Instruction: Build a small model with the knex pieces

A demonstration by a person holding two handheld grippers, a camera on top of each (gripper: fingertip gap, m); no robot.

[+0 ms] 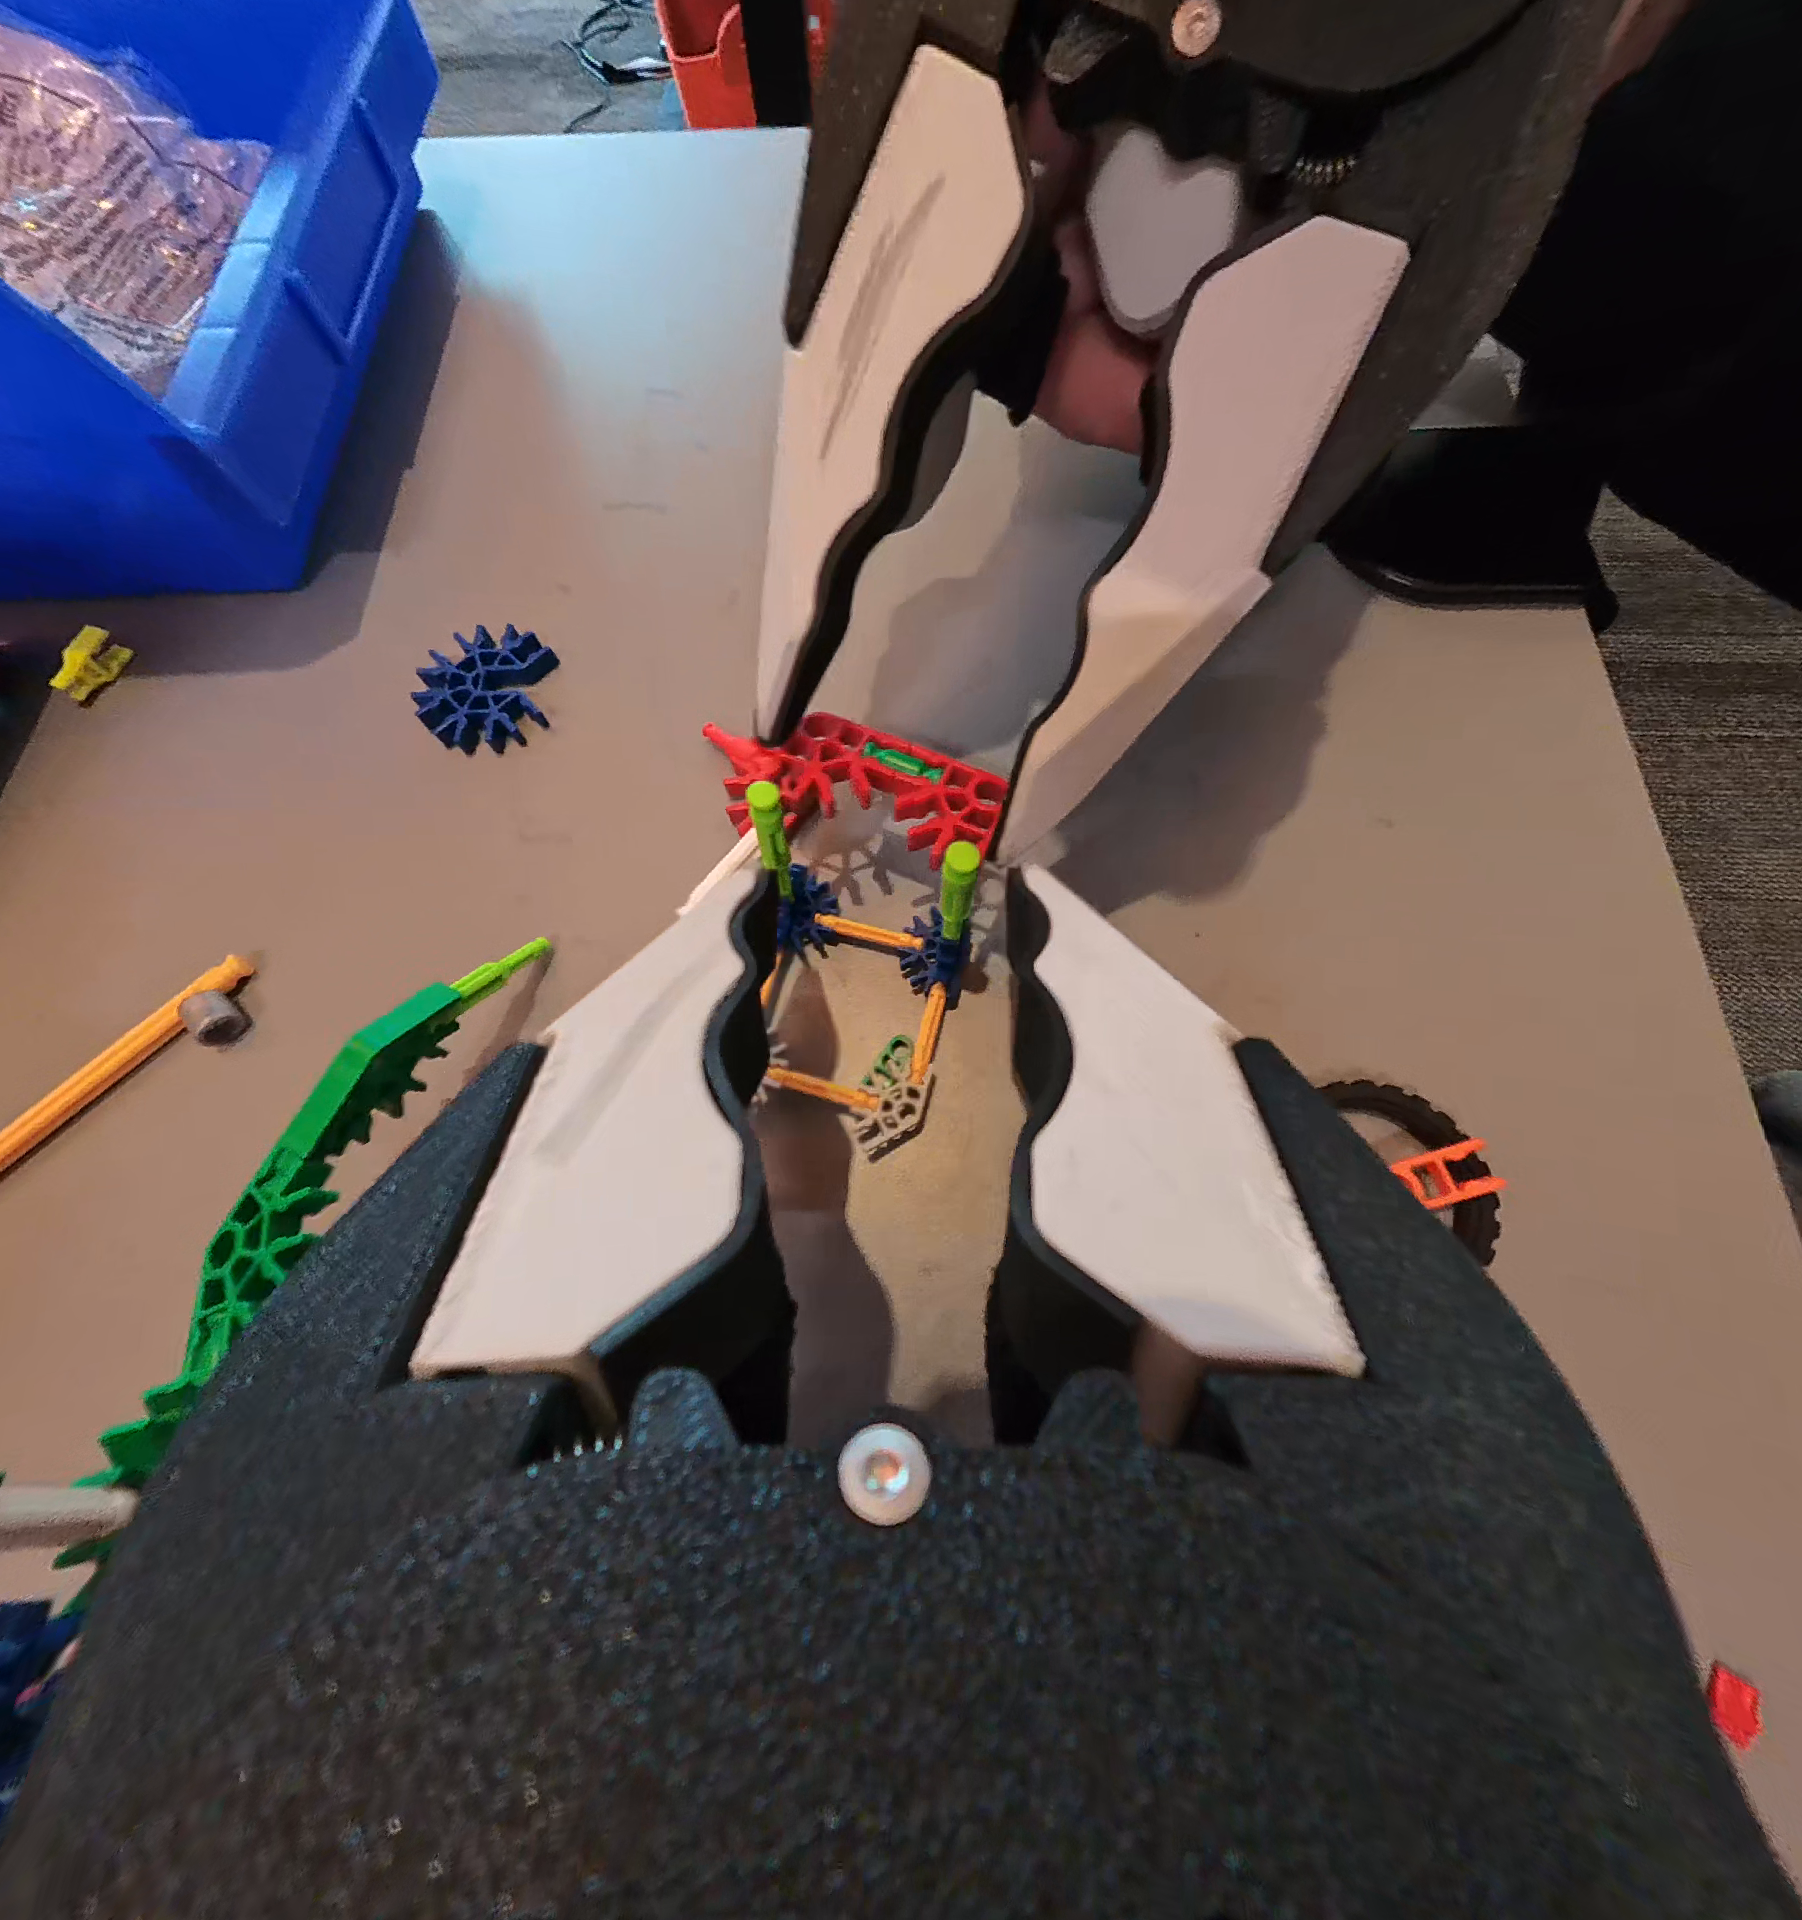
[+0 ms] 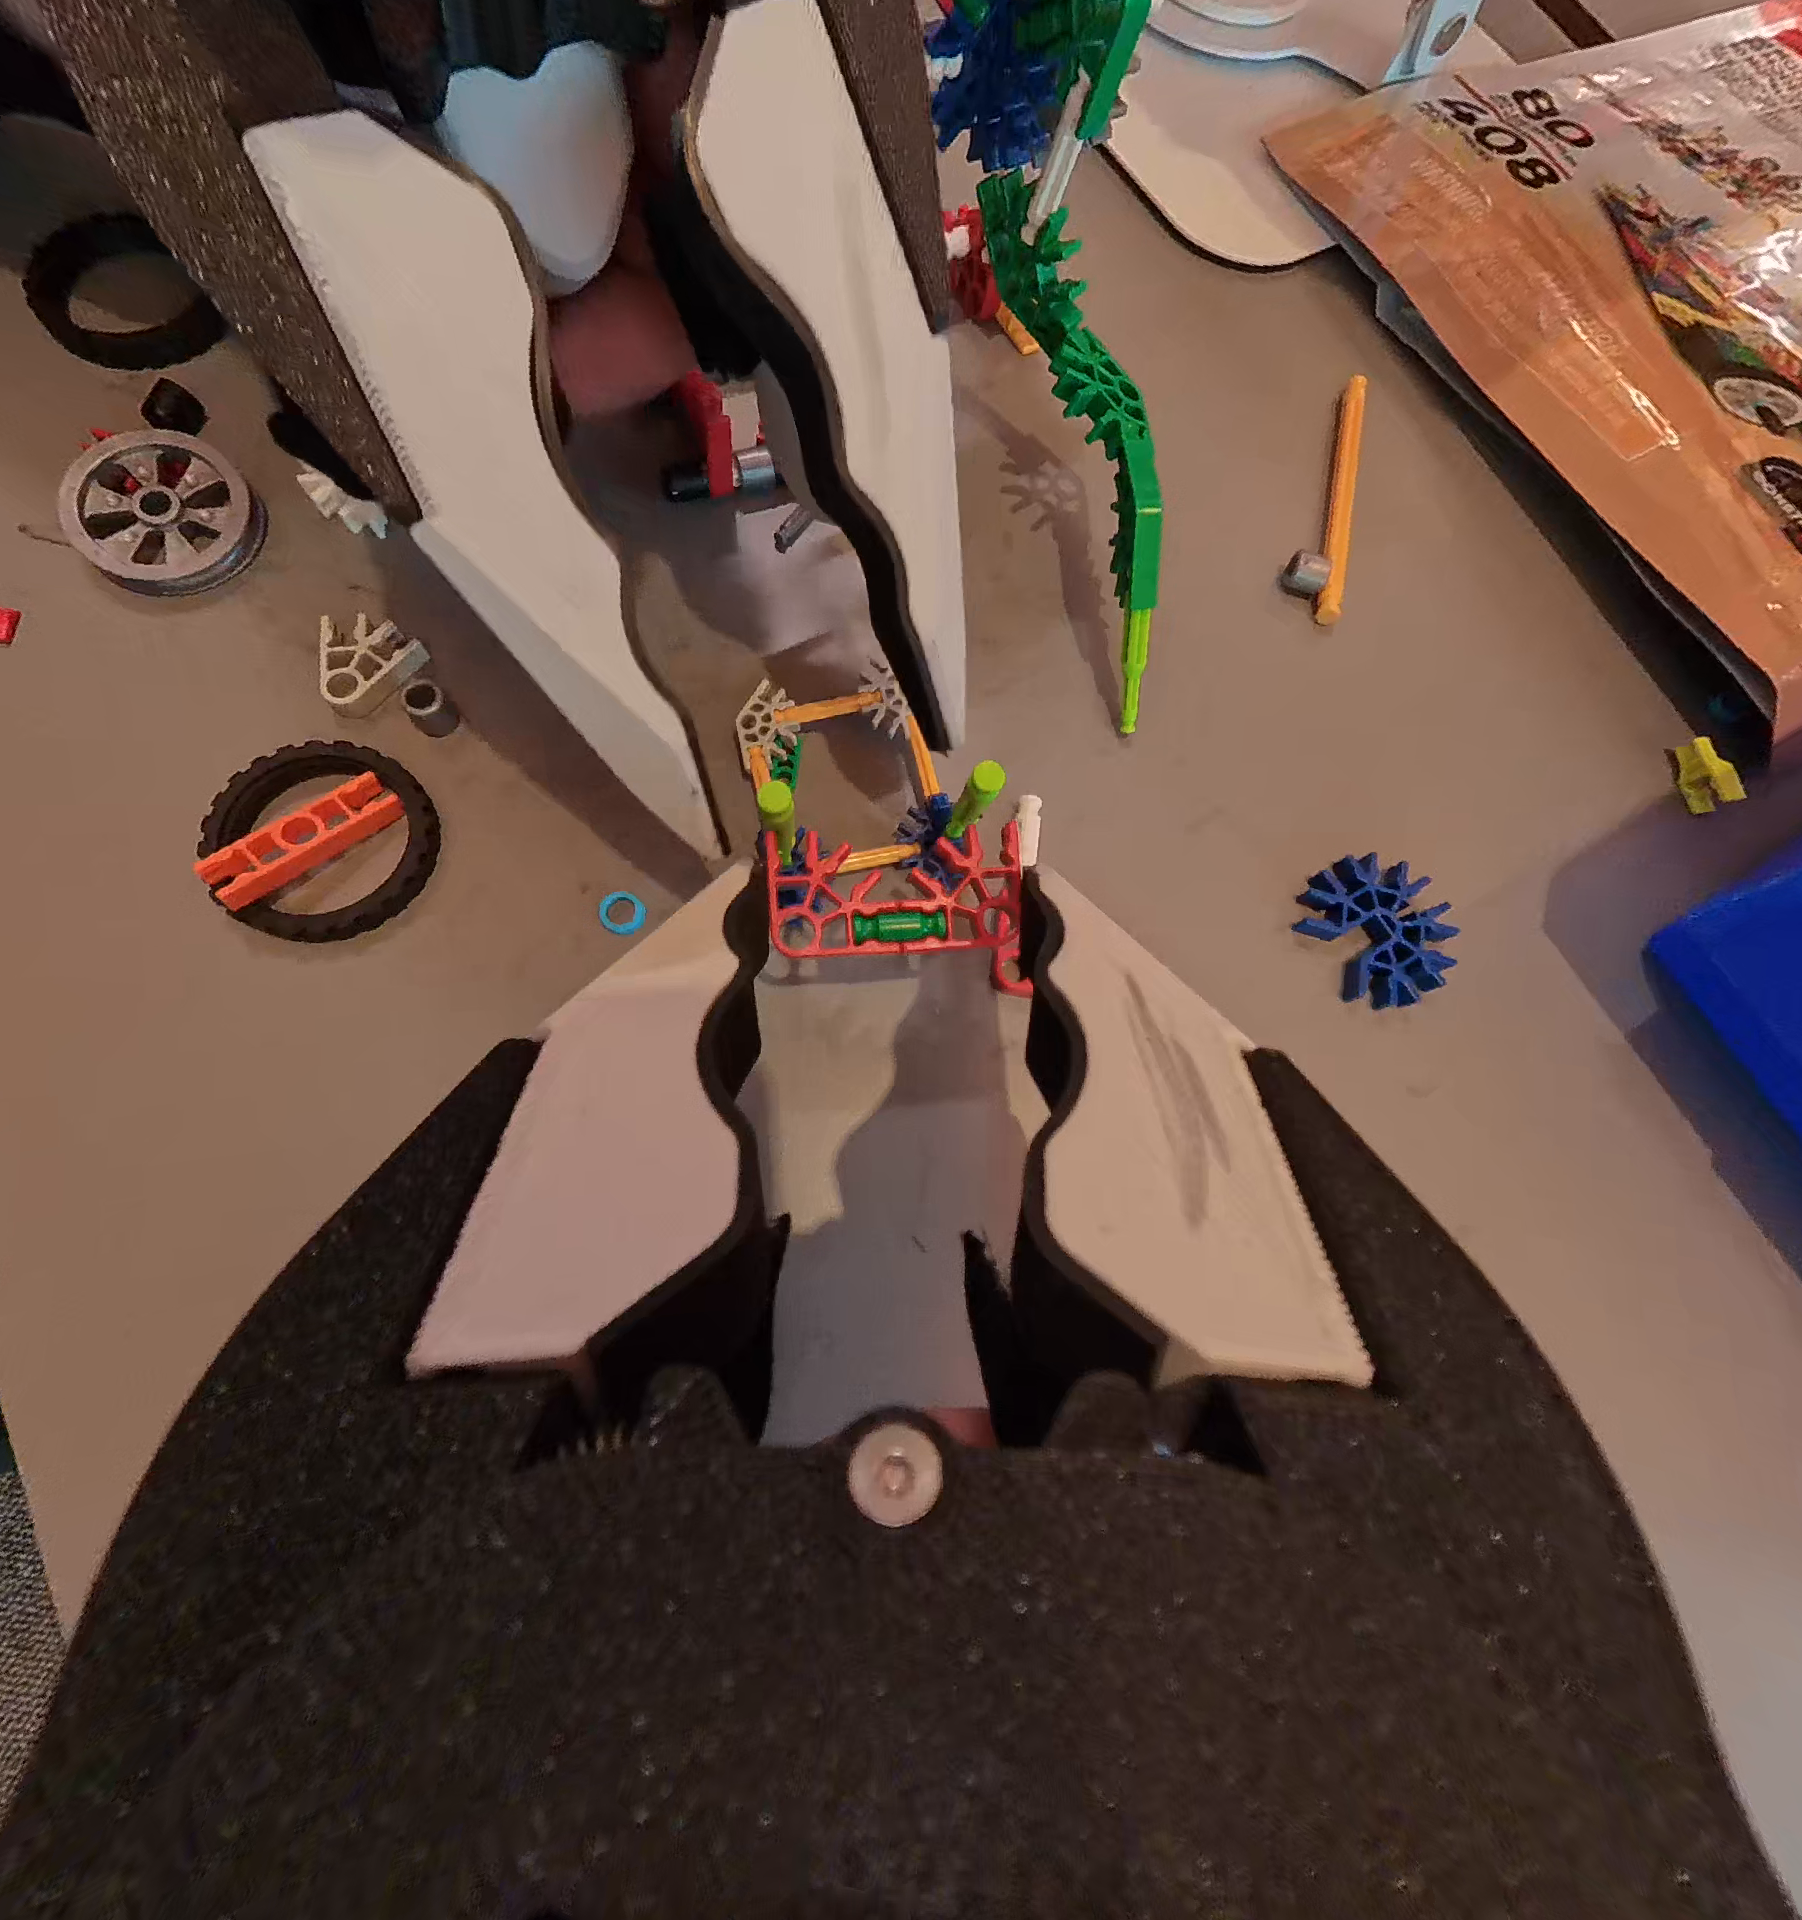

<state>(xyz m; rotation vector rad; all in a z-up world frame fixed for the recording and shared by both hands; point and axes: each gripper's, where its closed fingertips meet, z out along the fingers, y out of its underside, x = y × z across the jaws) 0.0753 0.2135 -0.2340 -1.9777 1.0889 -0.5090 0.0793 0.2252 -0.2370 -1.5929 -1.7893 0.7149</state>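
Observation:
A small frame of orange rods (image 1: 866, 932) with blue connectors (image 1: 803, 914) and two upright lime-green rods (image 1: 762, 821) stands on the grey table (image 1: 616, 416). My left gripper (image 1: 889, 883) is closed around its blue-connector end, with the fingers against both sides. A red connector piece (image 2: 824, 904) with a short green rod in it sits against the lime-green rods (image 2: 775, 810). My right gripper (image 2: 892, 883) is shut on it from the opposite side. The two grippers face each other tip to tip; the right gripper (image 1: 892, 784) also shows in the left wrist view.
A blue bin (image 1: 149, 468), a blue connector (image 1: 481, 686), a green connector chain (image 1: 284, 1195) and an orange rod (image 1: 97, 1081) lie to the left. A tyre with an orange piece (image 2: 320, 842), a wheel hub (image 2: 159, 509) and a parts bag (image 2: 1603, 343) lie around. The tips of both grippers are at nearly the same place. About 10 centimeters separates my left fingertips from the green connector chain (image 1: 284, 1195). The right camera catches it too, in the right wrist view (image 2: 1118, 421).

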